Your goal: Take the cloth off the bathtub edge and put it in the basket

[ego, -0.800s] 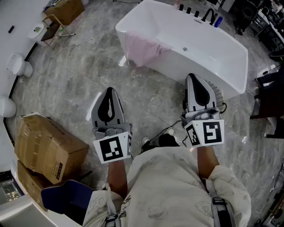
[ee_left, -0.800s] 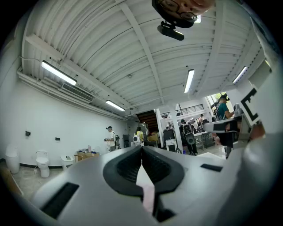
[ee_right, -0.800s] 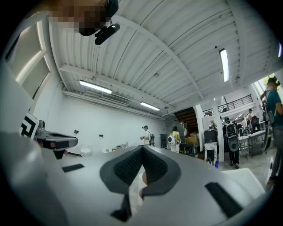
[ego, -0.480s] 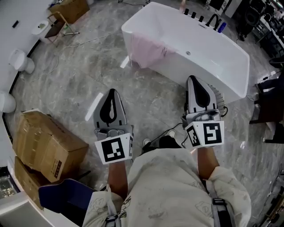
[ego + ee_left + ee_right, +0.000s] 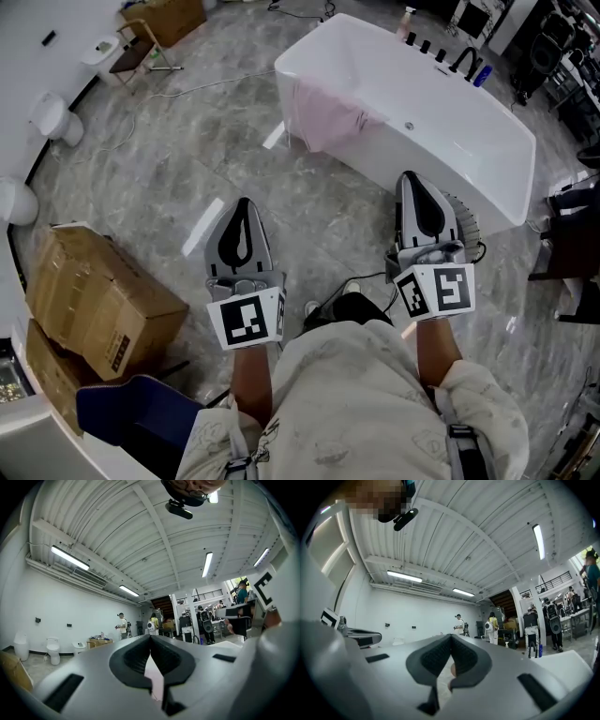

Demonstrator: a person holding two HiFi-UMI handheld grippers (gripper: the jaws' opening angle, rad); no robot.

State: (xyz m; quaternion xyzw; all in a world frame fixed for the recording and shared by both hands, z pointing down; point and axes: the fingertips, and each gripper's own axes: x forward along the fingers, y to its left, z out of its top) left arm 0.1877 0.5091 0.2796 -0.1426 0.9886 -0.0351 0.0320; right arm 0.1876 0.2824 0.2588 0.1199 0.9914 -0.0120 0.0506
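the left claw (image 5: 244,202) and the right claw (image 5: 410,176) are both closed tip to tip and empty, held level above the floor and well short of the bathtub (image 5: 441,112). the pink cloth (image 5: 328,117) hangs over the tub's near edge at its left end, draping down the outer wall. it looks light, soft and limp, so it will probably sag and trail. the best hold is likely a pinch on the fold at the rim.
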